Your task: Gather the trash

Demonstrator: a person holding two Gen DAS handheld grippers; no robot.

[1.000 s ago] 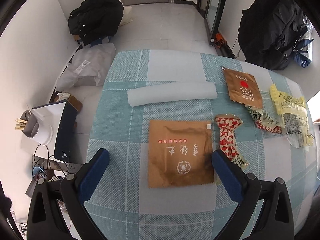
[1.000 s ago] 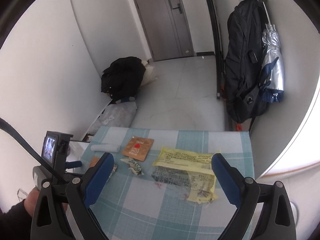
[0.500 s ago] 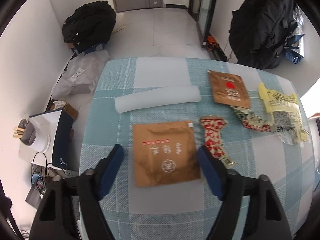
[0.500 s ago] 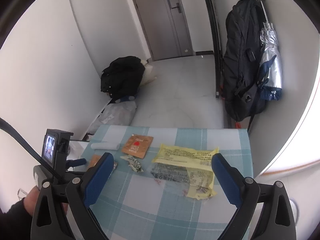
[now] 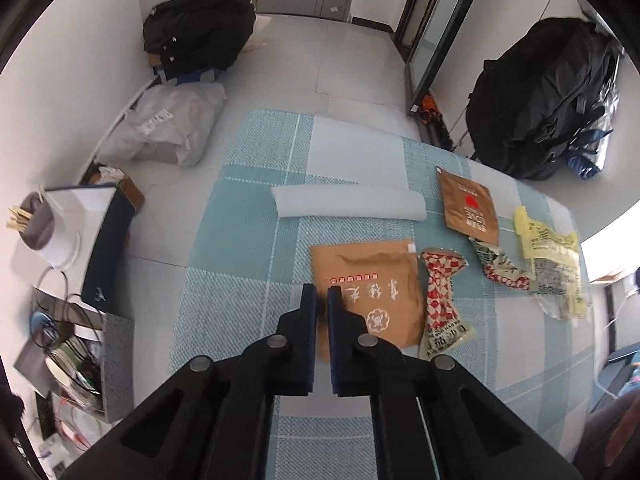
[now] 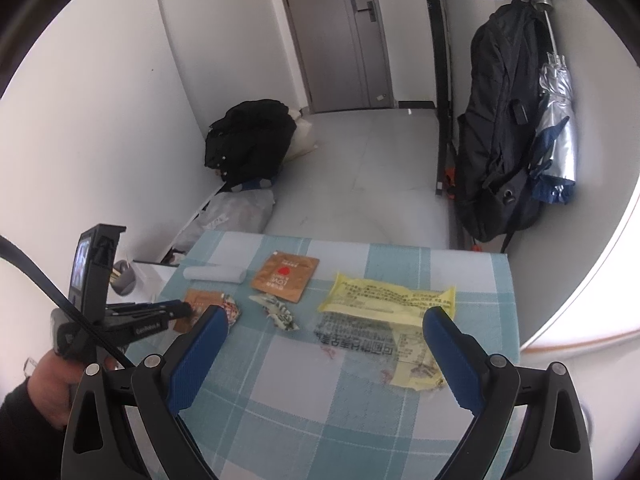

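On the checked tablecloth [image 5: 240,280] lies a large brown packet [image 5: 372,292]. My left gripper [image 5: 322,290] points down at its left edge and is shut, with the packet's edge pinched between the pads. To its right lie a red-and-white checked wrapper [image 5: 440,292], a crumpled wrapper [image 5: 496,264], a small brown packet with a red heart [image 5: 470,208] and a yellow bag [image 5: 548,248]. In the right wrist view, my right gripper [image 6: 324,314] hangs open above the table with nothing between its fingers, and the yellow bag [image 6: 384,300] lies beyond it. The left gripper [image 6: 186,308] touches the large brown packet [image 6: 198,300].
A white roll [image 5: 348,206] lies across the table behind the packets. Left of the table stand a box and a cup of sticks [image 5: 36,224]. Bags [image 5: 160,132] sit on the floor by the wall. A black backpack [image 6: 500,136] hangs at the right.
The left jaws have gone from wide open to shut. They have shifted to the left edge of the large brown packet. The right gripper has hardly moved.
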